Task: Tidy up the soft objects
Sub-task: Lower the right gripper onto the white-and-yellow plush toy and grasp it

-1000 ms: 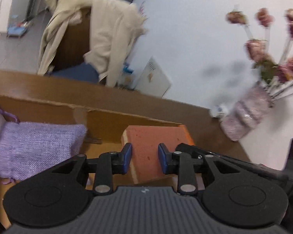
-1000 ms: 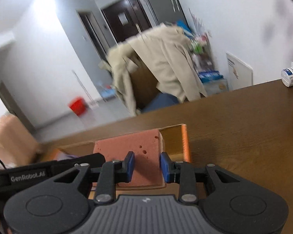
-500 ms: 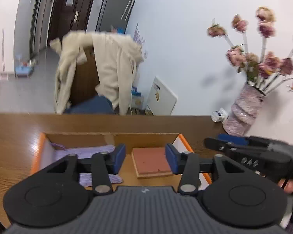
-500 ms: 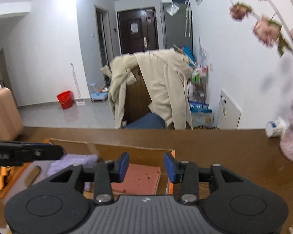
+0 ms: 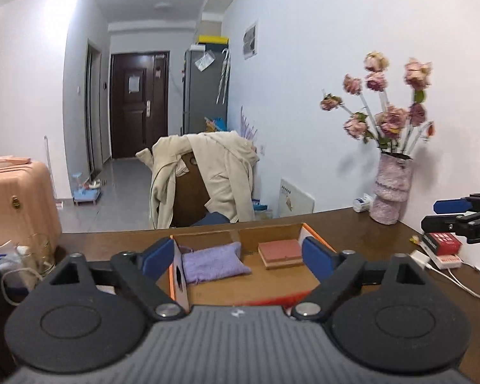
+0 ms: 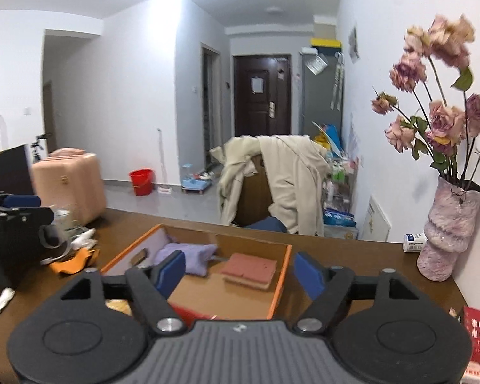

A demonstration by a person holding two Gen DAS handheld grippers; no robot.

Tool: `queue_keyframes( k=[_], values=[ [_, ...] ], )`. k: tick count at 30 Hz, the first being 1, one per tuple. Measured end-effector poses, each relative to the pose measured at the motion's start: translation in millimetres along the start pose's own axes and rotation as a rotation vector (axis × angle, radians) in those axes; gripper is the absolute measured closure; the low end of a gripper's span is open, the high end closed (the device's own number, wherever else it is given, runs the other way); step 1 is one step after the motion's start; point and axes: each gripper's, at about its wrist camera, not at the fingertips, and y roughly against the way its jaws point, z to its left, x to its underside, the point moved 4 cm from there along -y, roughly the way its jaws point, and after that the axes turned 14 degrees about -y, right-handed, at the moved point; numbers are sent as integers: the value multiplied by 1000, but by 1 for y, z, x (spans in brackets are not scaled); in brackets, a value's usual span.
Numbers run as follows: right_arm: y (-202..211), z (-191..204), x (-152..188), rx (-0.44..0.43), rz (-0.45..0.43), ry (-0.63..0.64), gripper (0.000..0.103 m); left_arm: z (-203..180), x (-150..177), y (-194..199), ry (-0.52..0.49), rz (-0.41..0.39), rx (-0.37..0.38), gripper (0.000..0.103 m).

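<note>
Step in hand: judging by how things lie, the placing looks done; both hand-held grippers are clear of the cardboard box (image 5: 316,243) and the next job is to pick another soft thing from the worktop (image 6: 352,256).
Task's things: the purple cloth pouch (image 5: 212,262) lies in the left part of the box; the pink sponge block (image 5: 281,252) lies flat to its right, apart from it.
Left hand-held gripper (image 5: 236,259): jaws opening, spread wide, nothing pinched; the box only shows through the gap, farther off.
Right hand-held gripper (image 6: 240,270): jaws opening, likewise spread and empty.
Pose: both point slightly downward toward the box from the near side, held above the worktop, side by side.
Doing it well: leave the jaws wide before approaching, come down squarely over a soft item, and grip its middle so it does not fold out.
Candidates: the orange cloth (image 6: 73,260) left of the box seems likeliest.
Hazard: the vase (image 6: 448,233) of flowers stands near on the right.
</note>
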Motion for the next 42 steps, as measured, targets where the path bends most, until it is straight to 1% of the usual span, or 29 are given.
queue_keyframes(
  k=[1,5,8,10,13,15,17,18,20,21,23,27,32,35,37,39,40,41,42],
  values=[
    [10,4,8,-12,0,2,21,-5,7,11,-16,-3,-4,11],
    [43,21,43,-20,-3,33,20,-24,39,45,-86,-11,-50,8],
    [67,34,73,-46,-11,55,16,-34,64,71,-98,-43,-65,4],
    [79,40,93,-51,-15,53,12,-41,84,85,-81,-48,-77,1],
    [93,46,132,-44,-19,42,11,-54,119,101,-77,-32,-78,1],
    [98,48,159,-40,-27,15,11,-57,142,110,-34,-8,-74,0],
    [101,52,184,-57,-26,-13,11,-57,163,115,11,21,-77,0],
    [101,53,194,-86,-15,-33,11,-55,171,115,24,40,-78,0],
    [96,57,210,-143,49,-58,11,-51,183,111,33,81,-81,0],
    [93,59,214,-150,67,-55,11,-49,186,108,32,93,-85,0],
    [89,63,215,-144,71,-44,11,-43,189,102,47,105,-100,0],
    [72,62,207,-149,68,-98,11,-33,192,85,99,109,-88,0],
    [26,75,196,-217,114,-110,14,-17,182,41,138,127,-64,0],
    [-11,87,186,-210,145,-81,20,-5,173,10,159,117,-27,2],
    [-38,94,176,-197,158,-57,29,2,166,-13,162,120,5,9],
    [-65,100,166,-184,167,-42,30,8,161,-37,150,126,34,15],
    [-80,103,161,-182,171,-33,33,10,160,-49,145,138,38,20],
    [-96,107,156,-185,172,-18,35,12,160,-59,147,145,41,23],
    [-108,111,153,-185,171,-2,38,15,161,-68,156,147,48,29]
  ],
)
